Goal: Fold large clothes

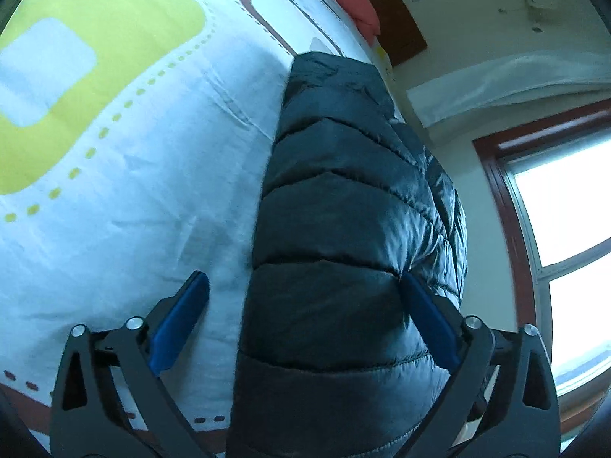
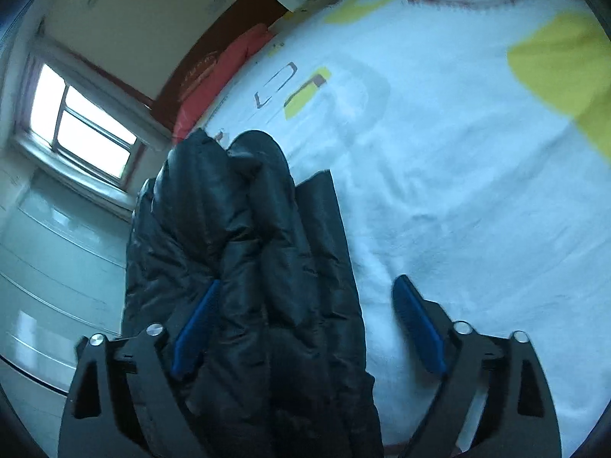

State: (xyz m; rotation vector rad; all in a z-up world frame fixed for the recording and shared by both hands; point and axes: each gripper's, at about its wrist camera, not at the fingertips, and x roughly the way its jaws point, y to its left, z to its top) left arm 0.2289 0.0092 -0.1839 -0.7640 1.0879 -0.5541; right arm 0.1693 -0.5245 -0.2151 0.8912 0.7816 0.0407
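Jacket (image 1: 343,229) lies folded long near the edge of the bed (image 1: 133,191), left gripper (image 1: 305,313) and right gripper (image 2: 305,316) both spread wide astride its near end, seemingly lined up to pinch it for the next fold.
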